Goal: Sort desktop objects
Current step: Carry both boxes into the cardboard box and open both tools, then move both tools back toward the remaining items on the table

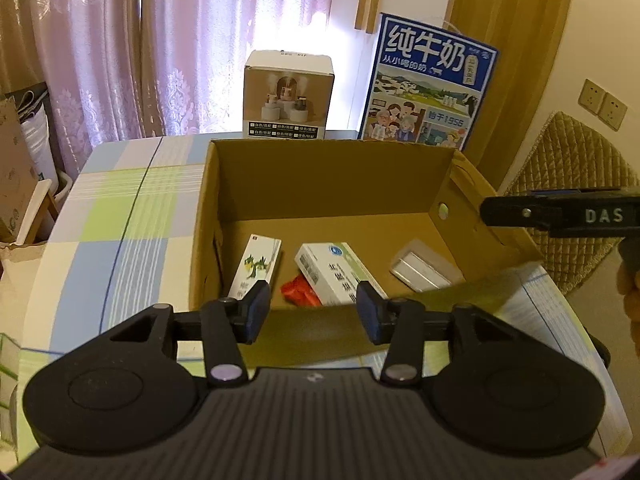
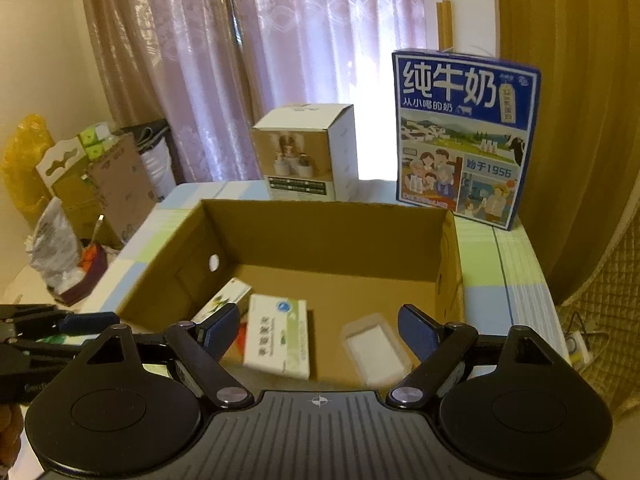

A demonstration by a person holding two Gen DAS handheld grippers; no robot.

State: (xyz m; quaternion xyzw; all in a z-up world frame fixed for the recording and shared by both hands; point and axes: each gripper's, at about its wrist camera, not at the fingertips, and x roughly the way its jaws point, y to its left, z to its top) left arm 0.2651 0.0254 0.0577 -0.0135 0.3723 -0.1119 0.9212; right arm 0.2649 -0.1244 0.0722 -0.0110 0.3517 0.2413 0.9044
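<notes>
Hovering over the near rim of the open cardboard box (image 2: pixel 328 240), the right gripper (image 2: pixel 320 334) has its jaws wide apart and empty, and the left gripper (image 1: pixel 312 312) stands partly open with nothing between its pads. Just ahead and below the right gripper, on the box floor, lie a white-and-green medicine carton (image 2: pixel 278 336) and a clear plastic case (image 2: pixel 376 348), with a slim yellow-green carton (image 2: pixel 222 300) further left. These look light and stiff, though the case seems slippery; pinching across the short sides should hold.
</notes>
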